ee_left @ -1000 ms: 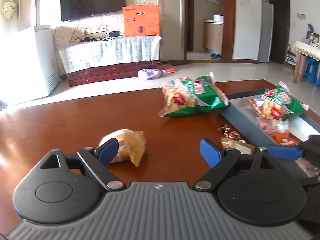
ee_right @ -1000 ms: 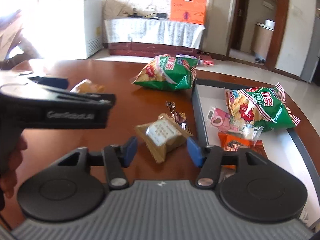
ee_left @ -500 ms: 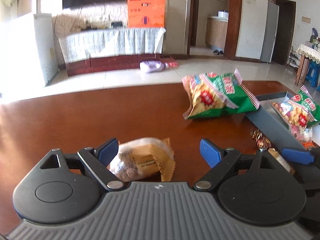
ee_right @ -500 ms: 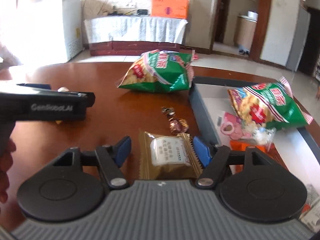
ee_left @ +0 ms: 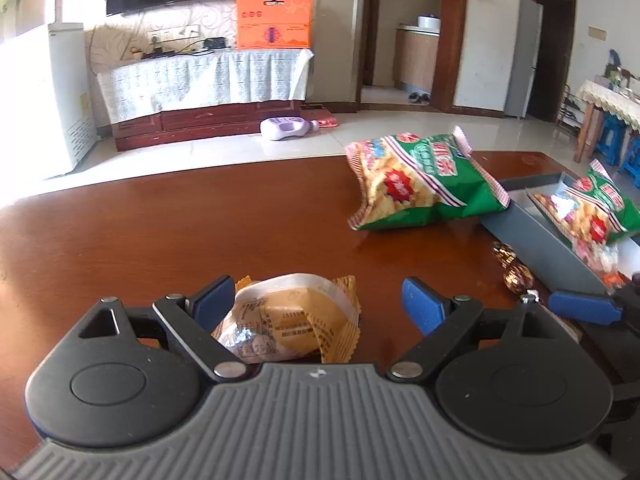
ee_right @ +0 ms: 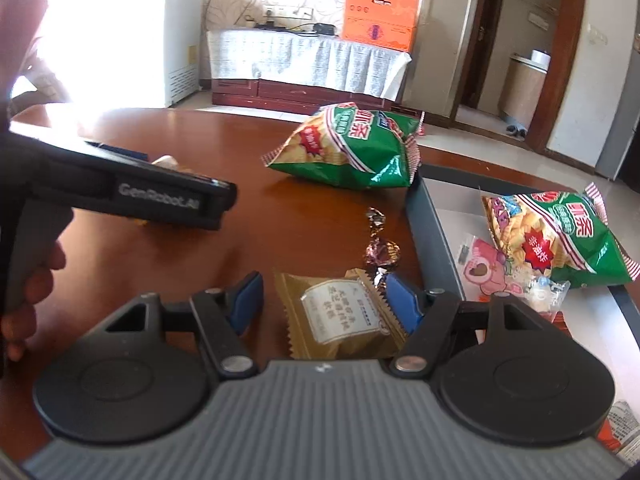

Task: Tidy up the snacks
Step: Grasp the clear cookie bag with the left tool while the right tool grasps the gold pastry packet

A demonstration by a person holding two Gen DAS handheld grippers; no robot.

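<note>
A: Left gripper (ee_left: 316,302): jaws wide, straddling the orange pastry packet (ee_left: 286,318) on the tabletop (ee_left: 160,232); left pad touching, right pad clear.

B: Right gripper (ee_right: 322,300): jaws part-open around the gold pastry packet (ee_right: 340,316); right pad touching, not clamped. Both tilt downward.

Small orange-and-clear wrapped cake (ee_left: 288,318) lying on brown table, crumpled, gold wrapped pastry (ee_right: 340,316) flat with white label up – beside grey tray (ee_right: 434,240), green chip bag (ee_right: 352,148) on table near tray corner, second green bag (ee_right: 560,232) inside tray.
</note>
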